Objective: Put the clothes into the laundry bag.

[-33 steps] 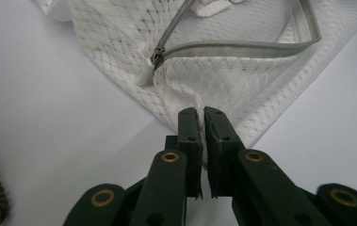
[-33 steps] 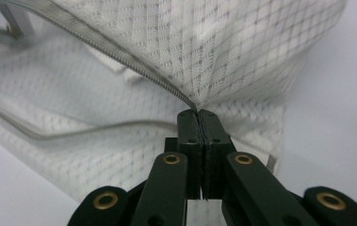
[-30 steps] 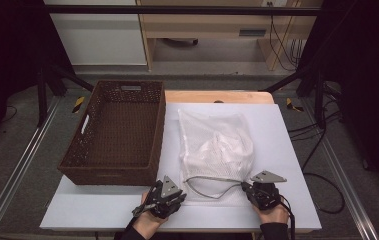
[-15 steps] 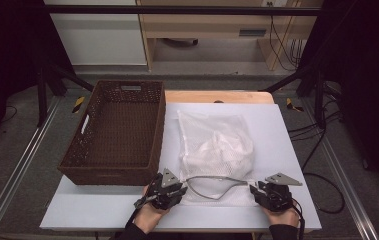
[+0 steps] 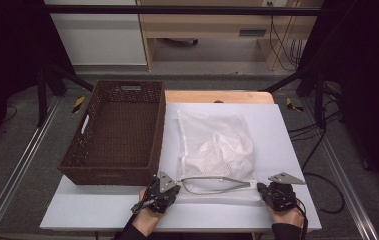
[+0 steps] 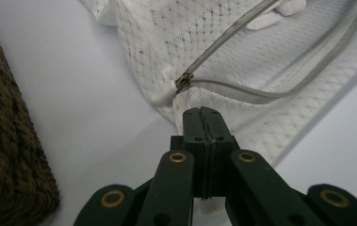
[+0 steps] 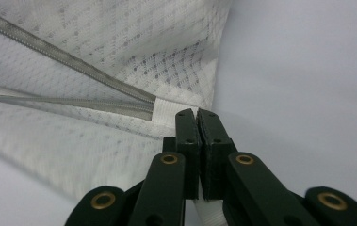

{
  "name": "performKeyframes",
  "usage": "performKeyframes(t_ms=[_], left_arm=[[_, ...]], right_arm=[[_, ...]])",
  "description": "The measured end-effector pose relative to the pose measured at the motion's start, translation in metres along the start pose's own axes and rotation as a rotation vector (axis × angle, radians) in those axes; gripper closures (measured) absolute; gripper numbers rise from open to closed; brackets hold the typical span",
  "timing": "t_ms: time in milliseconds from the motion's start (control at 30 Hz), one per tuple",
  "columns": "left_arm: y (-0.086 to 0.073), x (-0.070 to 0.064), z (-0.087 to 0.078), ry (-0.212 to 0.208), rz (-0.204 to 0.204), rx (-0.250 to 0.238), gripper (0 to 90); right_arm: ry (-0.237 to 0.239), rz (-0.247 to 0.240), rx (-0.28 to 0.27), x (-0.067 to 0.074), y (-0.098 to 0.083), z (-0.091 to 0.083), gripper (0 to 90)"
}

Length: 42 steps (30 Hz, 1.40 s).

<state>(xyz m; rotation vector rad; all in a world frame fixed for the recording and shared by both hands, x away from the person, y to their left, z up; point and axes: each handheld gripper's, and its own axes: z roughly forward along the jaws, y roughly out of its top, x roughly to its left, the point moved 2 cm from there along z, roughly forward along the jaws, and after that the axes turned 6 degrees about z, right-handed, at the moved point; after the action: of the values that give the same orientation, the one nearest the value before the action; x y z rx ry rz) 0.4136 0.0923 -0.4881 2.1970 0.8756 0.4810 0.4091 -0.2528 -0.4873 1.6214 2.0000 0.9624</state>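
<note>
White mesh zippered laundry bag (image 5: 217, 150) lies beside the brown wicker basket (image 5: 114, 135), its near corners pinched by the just-closed left gripper (image 6: 201, 113) and right gripper (image 7: 196, 114), bare tabletop around.

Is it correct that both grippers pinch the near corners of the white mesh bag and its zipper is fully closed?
Not quite: in the left gripper view the zipper gapes open. The left gripper and right gripper do pinch the mesh laundry bag at its near corners.
</note>
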Motion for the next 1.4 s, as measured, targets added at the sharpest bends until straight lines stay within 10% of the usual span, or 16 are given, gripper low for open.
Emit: performKeyframes(t_ms=[233, 767, 1400], left_arm=[[-0.003, 0.000, 0.000, -0.023, 0.004, -0.004, 74.8], [-0.017, 0.009, -0.016, -0.132, -0.004, 0.004, 59.2], [-0.014, 0.000, -0.010, -0.128, 0.059, 0.046, 86.2]], right_arm=[[-0.018, -0.028, 0.039, 0.003, -0.003, 0.001, 84.7], [0.136, -0.064, -0.189, 0.030, 0.022, -0.012, 56.5], [0.285, -0.170, -0.211, 0.109, 0.065, 0.007, 54.9]])
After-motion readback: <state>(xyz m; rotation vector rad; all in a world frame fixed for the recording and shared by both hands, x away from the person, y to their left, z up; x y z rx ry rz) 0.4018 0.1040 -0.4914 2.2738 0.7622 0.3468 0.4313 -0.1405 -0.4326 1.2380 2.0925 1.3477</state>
